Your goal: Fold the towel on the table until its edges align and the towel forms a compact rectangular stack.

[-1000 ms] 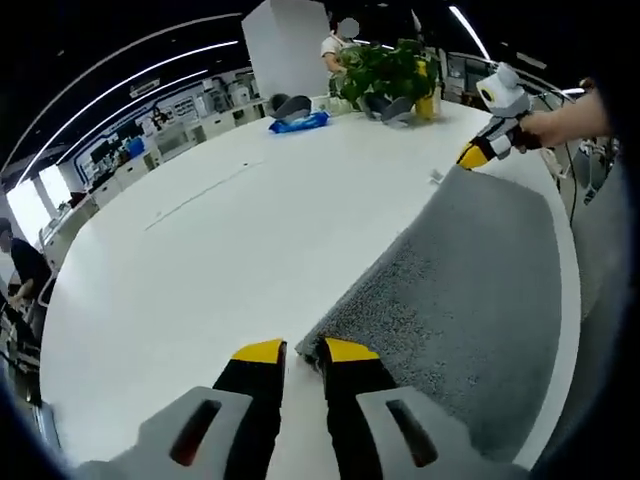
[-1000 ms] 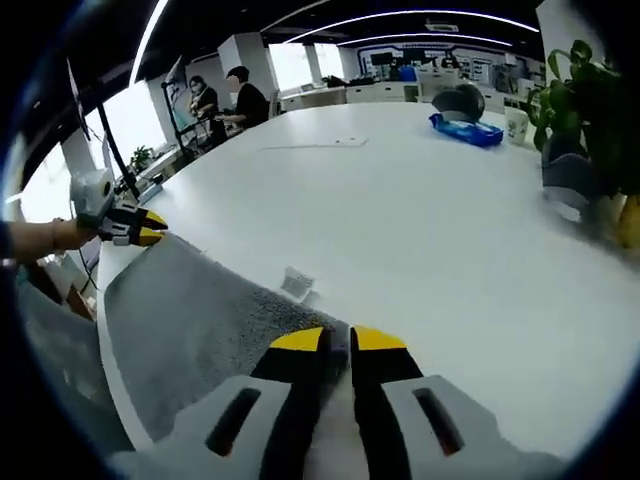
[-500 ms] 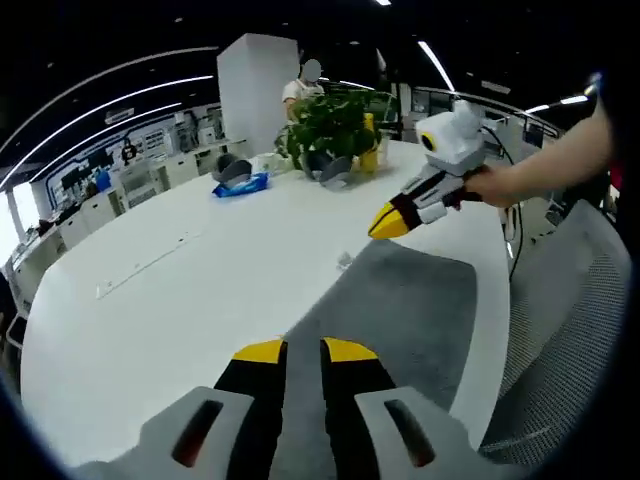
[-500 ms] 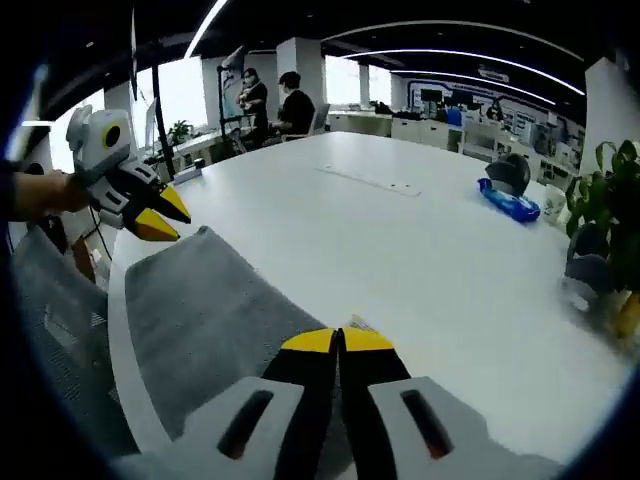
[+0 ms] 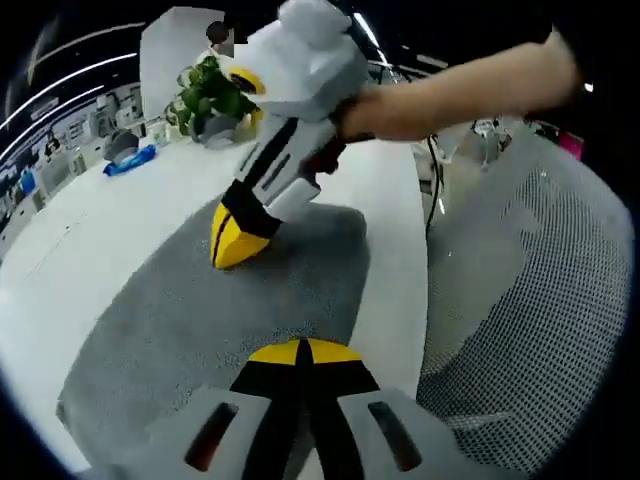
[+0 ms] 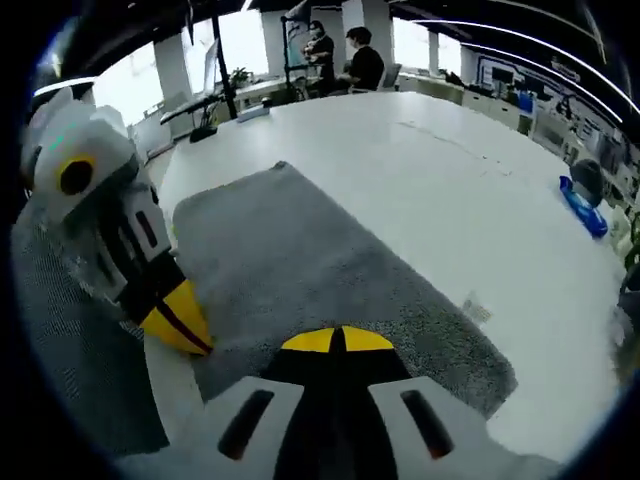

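one grey towel point(image 6: 330, 270) on table point(image 6: 480, 150), two tools closed.

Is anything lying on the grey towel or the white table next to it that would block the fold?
Nothing visible does. The grey towel lies flat on the white table with a bare surface; the blue packet and potted plant sit far off.

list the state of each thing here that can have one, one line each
towel: lying on the table, near edge pinched and lifted by both grippers
left gripper: jaws shut on the towel's near edge
right gripper: jaws shut on the towel's near edge
table: white top, partly covered by the towel
blue packet: lying flat on the far part of the table
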Motion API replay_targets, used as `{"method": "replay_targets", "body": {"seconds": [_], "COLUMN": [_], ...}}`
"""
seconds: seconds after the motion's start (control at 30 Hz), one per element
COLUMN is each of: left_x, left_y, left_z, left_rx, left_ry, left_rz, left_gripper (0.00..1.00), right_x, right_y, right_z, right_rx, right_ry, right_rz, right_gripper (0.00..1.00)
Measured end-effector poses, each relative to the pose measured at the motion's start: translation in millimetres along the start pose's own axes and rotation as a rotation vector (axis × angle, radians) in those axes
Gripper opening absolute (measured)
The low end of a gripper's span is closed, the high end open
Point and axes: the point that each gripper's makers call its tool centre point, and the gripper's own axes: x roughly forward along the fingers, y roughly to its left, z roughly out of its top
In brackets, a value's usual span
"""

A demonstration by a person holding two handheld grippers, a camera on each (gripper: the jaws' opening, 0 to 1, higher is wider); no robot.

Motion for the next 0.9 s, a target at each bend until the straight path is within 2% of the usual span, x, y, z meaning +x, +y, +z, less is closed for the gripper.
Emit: {"method": "replay_targets", "body": {"seconds": [0.03, 0.07, 0.17, 0.23, 0.33, 0.43, 0.53, 0.67, 0.8, 0.9], "left_x": [-2.9, -4.4, -4.7, -4.3, -3.9, -2.8, -2.5, -1.3, -5.5, -10.3], "left_y": [-0.8, -1.3, -2.0, -2.8, -3.6, -4.0, -5.9, -6.9, -1.6, 5.9], "left_z": [-8.3, -8.0, -6.7, -6.7, -6.8, -6.7, -7.3, -7.3, -12.4, -17.7], "left_rx": [-0.015, -0.008, 0.14, 0.199, 0.268, 0.344, 0.436, 0.462, 0.497, 0.488], "left_ry": [0.061, 0.067, 0.087, 0.109, 0.145, 0.189, 0.271, 0.311, 0.355, 0.373], "left_rz": [0.003, 0.006, 0.031, 0.039, 0.045, 0.065, 0.08, 0.091, 0.105, 0.115], "left_gripper": [0.01, 0.01, 0.01, 0.01, 0.01, 0.01, 0.01, 0.01, 0.01, 0.01], "right_x": [-3.7, -6.5, -6.1, -6.3, -6.1, -4.7, -2.7, -5.8, -4.1, -5.0], "right_y": [-2.6, -0.9, -0.5, -2.7, -3.1, -3.6, -2.6, -5.8, -7.6, -8.5], "right_z": [18.1, 13.2, 12.3, 13.1, 9.8, 9.8, 7.8, 1.7, 1.7, 0.1], "right_rx": [-0.135, -0.094, -0.098, -0.109, -0.019, -0.054, -0.08, -0.066, -0.018, 0.013], "right_ry": [-0.088, -0.058, -0.043, -0.024, 0.066, 0.136, 0.177, 0.294, 0.333, 0.33], "right_rz": [-0.014, -0.04, -0.045, -0.041, -0.042, -0.06, -0.076, -0.111, -0.112, -0.107], "right_gripper": [0.0, 0.0, 0.0, 0.0, 0.0, 0.0, 0.0, 0.0, 0.0, 0.0]}}
